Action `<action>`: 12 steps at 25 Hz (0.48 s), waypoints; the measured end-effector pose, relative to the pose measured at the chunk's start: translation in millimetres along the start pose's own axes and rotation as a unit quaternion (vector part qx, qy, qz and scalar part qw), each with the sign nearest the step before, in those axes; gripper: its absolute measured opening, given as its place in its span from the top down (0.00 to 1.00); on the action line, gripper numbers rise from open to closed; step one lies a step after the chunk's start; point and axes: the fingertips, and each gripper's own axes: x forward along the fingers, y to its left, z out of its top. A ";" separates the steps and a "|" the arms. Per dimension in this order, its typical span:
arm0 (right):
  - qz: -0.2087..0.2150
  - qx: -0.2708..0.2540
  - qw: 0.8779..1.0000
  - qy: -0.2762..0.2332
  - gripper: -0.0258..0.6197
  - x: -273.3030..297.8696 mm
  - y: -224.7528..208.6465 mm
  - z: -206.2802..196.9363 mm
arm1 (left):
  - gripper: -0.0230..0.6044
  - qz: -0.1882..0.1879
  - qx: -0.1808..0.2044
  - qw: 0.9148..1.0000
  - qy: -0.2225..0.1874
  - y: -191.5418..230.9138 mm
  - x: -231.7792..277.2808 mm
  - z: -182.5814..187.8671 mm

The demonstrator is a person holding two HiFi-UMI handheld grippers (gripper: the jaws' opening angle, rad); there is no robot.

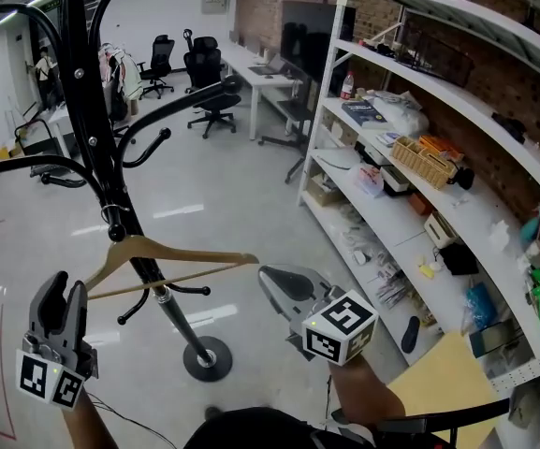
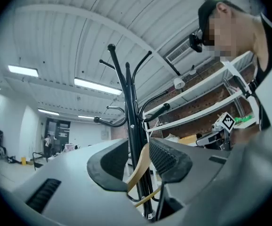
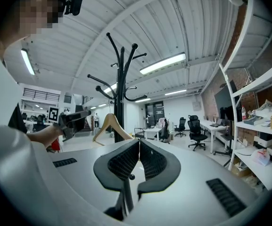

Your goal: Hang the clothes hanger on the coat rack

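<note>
The black coat rack (image 1: 92, 110) stands in front of me with its curved arms spread. A wooden clothes hanger (image 1: 171, 255) hangs by its hook from the pole, and no gripper touches it. My left gripper (image 1: 61, 288) is open just below and left of the hanger's left end. In the left gripper view the hanger (image 2: 139, 168) and the rack pole (image 2: 133, 126) show through the gap between the jaws, behind them and clear of the pads. My right gripper (image 1: 268, 277) is shut on nothing, just right of the hanger's right end. In the right gripper view the hanger (image 3: 108, 125) hangs on the rack (image 3: 120, 79).
White shelving (image 1: 457, 101) with baskets, books and boxes runs along the brick wall at right. The rack's round base (image 1: 207, 358) rests on the grey floor. Office chairs (image 1: 209, 78) and a desk (image 1: 260, 73) stand at the back.
</note>
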 end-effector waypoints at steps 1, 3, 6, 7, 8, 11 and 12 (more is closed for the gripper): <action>0.004 -0.001 1.000 -0.001 0.95 -1.4 0.0 0.1 | 0.75 0.014 0.015 1.000 0.003 -2.7 -5.0 -0.3; 0.009 0.000 1.000 -0.003 0.95 -4.7 -0.8 0.7 | 0.76 0.024 0.030 0.999 0.016 -11.5 -10.4 -3.5; 0.020 0.001 1.000 -0.006 0.95 -8.4 -2.0 3.9 | 0.89 0.039 0.001 0.999 0.011 -27.6 -12.0 -4.8; 0.024 0.001 1.000 -0.007 0.95 -9.2 -1.8 4.7 | 0.96 0.045 -0.008 0.999 0.009 -33.6 -11.1 -5.1; 0.029 0.002 1.000 -0.007 0.95 -10.1 -1.3 4.7 | 0.96 0.048 -0.016 0.999 0.009 -40.6 -9.9 -5.7; 0.043 0.008 0.999 -0.008 0.95 -16.3 -0.1 1.2 | 0.96 0.027 -0.061 0.998 0.006 -69.2 -7.7 -6.3; 0.048 0.011 0.999 -0.008 0.95 -19.3 -0.2 -0.5 | 0.96 0.017 -0.084 0.996 0.002 -79.8 -7.8 -6.0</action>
